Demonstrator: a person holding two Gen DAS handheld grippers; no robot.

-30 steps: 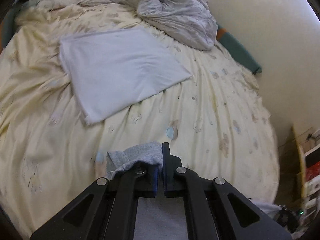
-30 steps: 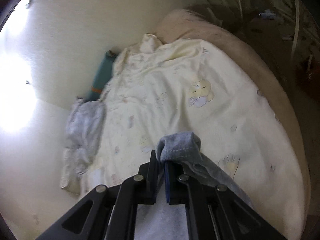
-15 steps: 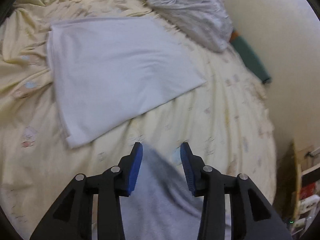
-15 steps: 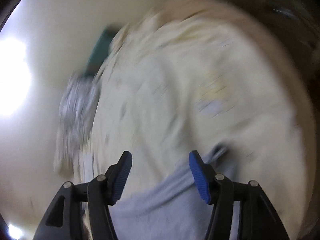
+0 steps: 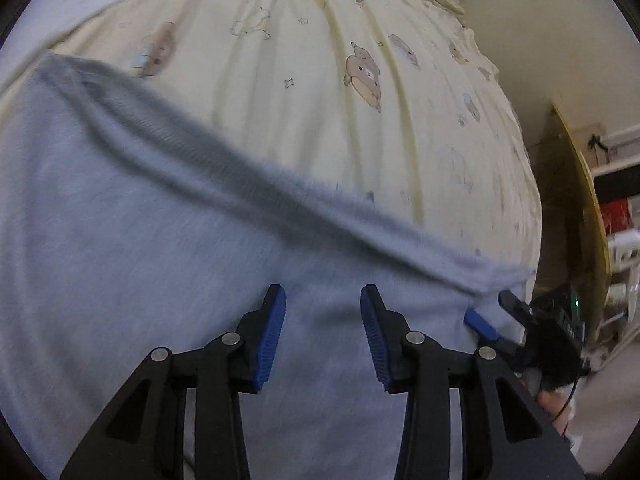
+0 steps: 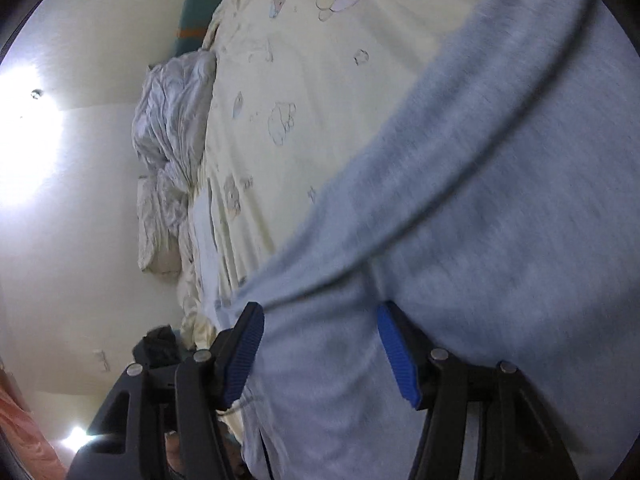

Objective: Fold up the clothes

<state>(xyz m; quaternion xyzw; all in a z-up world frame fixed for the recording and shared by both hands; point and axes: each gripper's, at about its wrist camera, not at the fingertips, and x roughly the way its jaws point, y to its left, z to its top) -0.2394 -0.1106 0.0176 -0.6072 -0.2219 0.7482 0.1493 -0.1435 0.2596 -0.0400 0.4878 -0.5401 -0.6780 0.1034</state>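
So the grey garment [image 5: 168,280] is laid out flat on the cream bedsheet [image 5: 320,100] with the little bear prints, its ribbed hem running across the sheet, presumably so it can be smoothed and folded from a tidy starting shape. The left gripper [image 5: 323,320] is held just above the fabric with its jaws parted about halfway, nothing pinched between the blue pads. Same deal with the right gripper [image 6: 320,344]: jaws spread a bit wider, cloth seen underneath but not gripped. A crumpled grey duvet [image 6: 172,120] is bunched by the wall, well clear.

Compared with a second ago, quite a bit is changed: both grippers were clamped on bunched corners of the garment held up over the bed, and now the cloth is released and spread out, with both cameras brought much closer to the sheet.
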